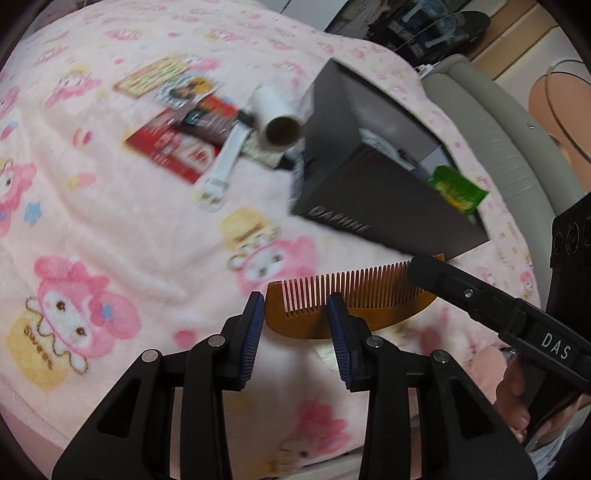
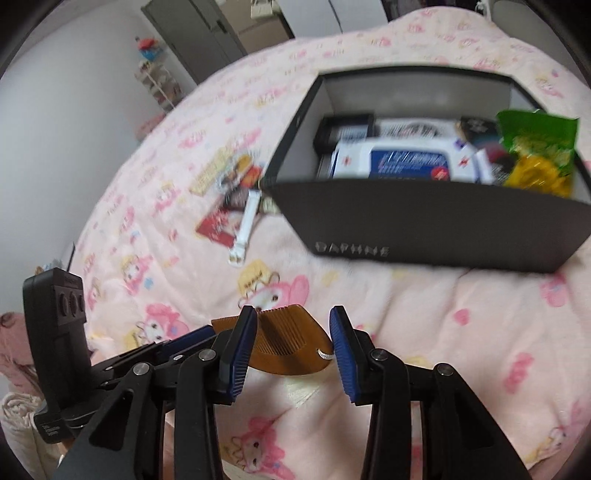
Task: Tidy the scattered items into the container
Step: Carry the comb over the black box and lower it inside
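Observation:
An amber wooden comb [image 1: 369, 291] hangs off the pink blanket, carried between both grippers. Its left end lies in my left gripper [image 1: 297, 299], against the left pad, and runs on under the right finger. The other end [image 2: 284, 332] lies in my right gripper [image 2: 293, 314], touching the right pad. Both sets of jaws stand partly apart. A black DAPHNE box [image 2: 424, 229] stands open ahead, holding a wipes pack [image 2: 406, 162] and a green snack bag [image 2: 535, 144]. Left of the box [image 1: 369, 206] lie a lint roller [image 1: 273, 114] and a red packet [image 1: 166, 147].
A pink cartoon-print blanket [image 1: 110, 221] covers the bed. A grey padded edge [image 1: 480, 122] runs behind the box. A person's hand [image 1: 513, 398] holds the right tool. More flat packets [image 2: 221, 173] lie by the roller's white handle [image 2: 245, 221]. A dark cabinet [image 2: 199, 33] stands beyond the bed.

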A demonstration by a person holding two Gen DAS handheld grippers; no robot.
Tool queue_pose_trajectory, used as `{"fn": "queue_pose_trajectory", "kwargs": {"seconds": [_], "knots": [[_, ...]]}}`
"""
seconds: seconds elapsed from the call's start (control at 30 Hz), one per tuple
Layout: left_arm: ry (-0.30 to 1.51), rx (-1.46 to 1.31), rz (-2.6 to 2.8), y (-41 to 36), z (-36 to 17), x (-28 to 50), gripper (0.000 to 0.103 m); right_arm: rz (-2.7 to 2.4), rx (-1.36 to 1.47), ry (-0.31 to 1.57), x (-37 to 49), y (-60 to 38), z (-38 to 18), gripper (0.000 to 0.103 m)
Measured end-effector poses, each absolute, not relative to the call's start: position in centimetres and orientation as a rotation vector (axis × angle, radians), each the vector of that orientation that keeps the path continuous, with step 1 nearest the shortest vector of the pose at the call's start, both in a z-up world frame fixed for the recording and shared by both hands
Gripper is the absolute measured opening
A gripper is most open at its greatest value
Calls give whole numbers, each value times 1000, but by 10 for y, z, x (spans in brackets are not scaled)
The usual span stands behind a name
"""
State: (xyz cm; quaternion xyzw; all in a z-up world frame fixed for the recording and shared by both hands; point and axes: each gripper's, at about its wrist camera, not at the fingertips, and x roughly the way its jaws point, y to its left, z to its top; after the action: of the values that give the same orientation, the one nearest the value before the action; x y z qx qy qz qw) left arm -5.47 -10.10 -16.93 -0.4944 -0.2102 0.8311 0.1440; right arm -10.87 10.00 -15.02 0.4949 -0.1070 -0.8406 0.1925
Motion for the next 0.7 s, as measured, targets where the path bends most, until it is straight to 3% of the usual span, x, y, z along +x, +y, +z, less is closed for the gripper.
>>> {"fn": "queue_pose_trajectory", "kwargs": {"seconds": [0.7], "knots": [[-454,-1162,2416,6,-73,-172,32,-2481,1141,-466,-153,193,-61,37]]}}
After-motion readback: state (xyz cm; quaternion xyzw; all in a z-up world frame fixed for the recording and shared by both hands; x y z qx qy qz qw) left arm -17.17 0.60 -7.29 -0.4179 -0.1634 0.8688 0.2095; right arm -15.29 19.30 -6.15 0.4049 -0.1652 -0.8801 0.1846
